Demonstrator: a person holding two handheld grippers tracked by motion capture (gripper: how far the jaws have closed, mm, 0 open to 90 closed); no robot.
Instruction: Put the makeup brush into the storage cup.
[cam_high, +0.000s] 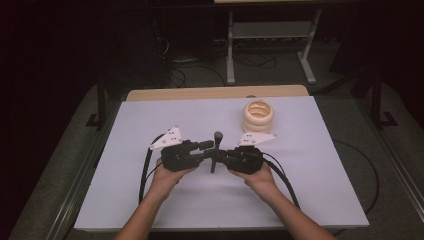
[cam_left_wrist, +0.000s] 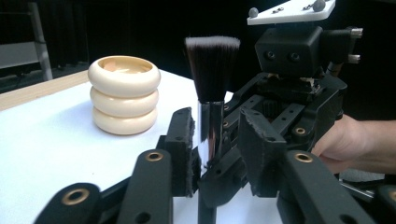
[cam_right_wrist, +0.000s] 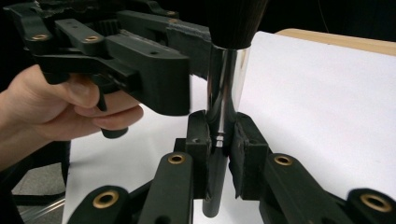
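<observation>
A makeup brush (cam_high: 217, 145) with dark bristles, a shiny metal ferrule and a black handle stands upright above the white tabletop (cam_high: 310, 190). My right gripper (cam_right_wrist: 219, 137) is shut on it at the base of the ferrule (cam_right_wrist: 227, 79). My left gripper (cam_left_wrist: 219, 135) faces it from the other side, open, its jaws on either side of the brush (cam_left_wrist: 212, 70); the left pad (cam_left_wrist: 184, 140) is close to the ferrule. In the high view the left gripper (cam_high: 206, 149) and right gripper (cam_high: 221, 156) meet at the brush, mid-table.
A cream holder made of three stacked rings (cam_high: 258, 116) stands on the table behind the right gripper, open at the top (cam_left_wrist: 124, 95). Cables (cam_high: 146, 170) trail from both grippers toward the front. A wooden edge (cam_high: 215, 92) borders the back of the table.
</observation>
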